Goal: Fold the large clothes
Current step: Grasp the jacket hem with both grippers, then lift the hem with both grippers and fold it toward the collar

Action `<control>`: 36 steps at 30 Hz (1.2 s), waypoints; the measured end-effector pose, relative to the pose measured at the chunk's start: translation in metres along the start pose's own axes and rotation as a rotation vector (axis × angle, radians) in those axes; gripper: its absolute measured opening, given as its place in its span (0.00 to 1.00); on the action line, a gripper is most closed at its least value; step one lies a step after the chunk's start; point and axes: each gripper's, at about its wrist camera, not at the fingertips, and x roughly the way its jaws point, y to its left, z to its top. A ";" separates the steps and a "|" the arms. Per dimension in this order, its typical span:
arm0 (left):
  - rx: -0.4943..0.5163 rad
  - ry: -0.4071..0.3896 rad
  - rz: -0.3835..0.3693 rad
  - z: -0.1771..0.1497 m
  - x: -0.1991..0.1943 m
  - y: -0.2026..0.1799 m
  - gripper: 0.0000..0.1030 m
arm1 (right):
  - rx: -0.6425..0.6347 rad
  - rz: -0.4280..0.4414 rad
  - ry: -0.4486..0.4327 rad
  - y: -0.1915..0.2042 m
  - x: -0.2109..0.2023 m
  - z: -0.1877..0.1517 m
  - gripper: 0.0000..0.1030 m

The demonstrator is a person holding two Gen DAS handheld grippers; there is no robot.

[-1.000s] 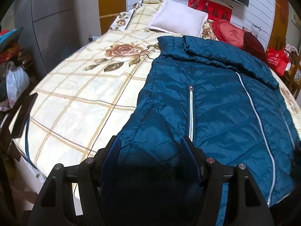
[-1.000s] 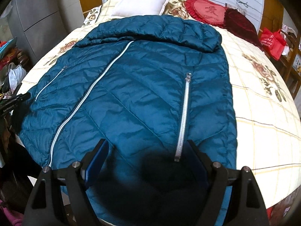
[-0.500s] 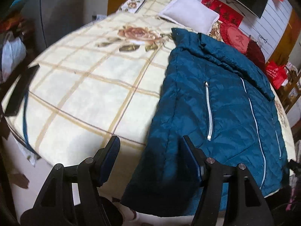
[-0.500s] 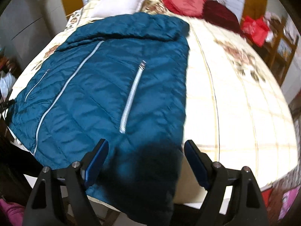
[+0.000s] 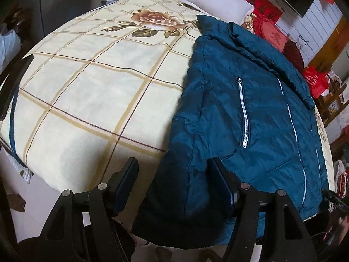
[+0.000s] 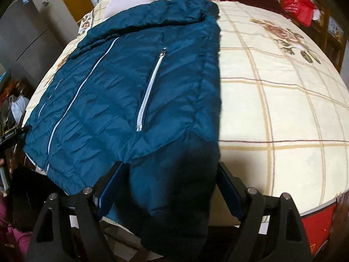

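Observation:
A teal puffer jacket (image 5: 240,109) lies front-up and zipped on the bed, collar towards the pillows. In the left wrist view its sleeve (image 5: 181,200) droops over the bed's near edge. My left gripper (image 5: 174,174) stands open around that sleeve; the cloth lies against the right-hand finger and the other finger hangs over bare sheet. In the right wrist view the jacket (image 6: 122,87) fills the left half, and its other sleeve (image 6: 174,200) hangs between the fingers of my open right gripper (image 6: 169,179). I see no pinch on the cloth.
The bed has a cream checked sheet with rose prints (image 5: 87,87) (image 6: 283,109). A white pillow (image 5: 218,2) and red cushions (image 5: 270,32) lie at the head. A red bag (image 6: 298,6) sits beyond the right side, and grey cabinets (image 6: 26,32) and clutter stand along the left.
Both grippers moved apart and slightly down, from over the jacket's body to its outer edges. Each sleeve now lies between a pair of fingers. The jaw widths look unchanged.

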 end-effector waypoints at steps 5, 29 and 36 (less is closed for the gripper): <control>-0.025 -0.008 -0.010 0.001 0.001 0.005 0.49 | 0.017 0.023 0.021 -0.003 0.003 -0.002 0.84; 0.173 -0.227 0.017 0.035 -0.061 -0.062 0.00 | -0.051 0.227 -0.352 0.017 -0.079 0.042 0.22; 0.125 -0.331 0.032 0.074 -0.079 -0.062 0.00 | -0.012 0.222 -0.426 0.011 -0.090 0.082 0.22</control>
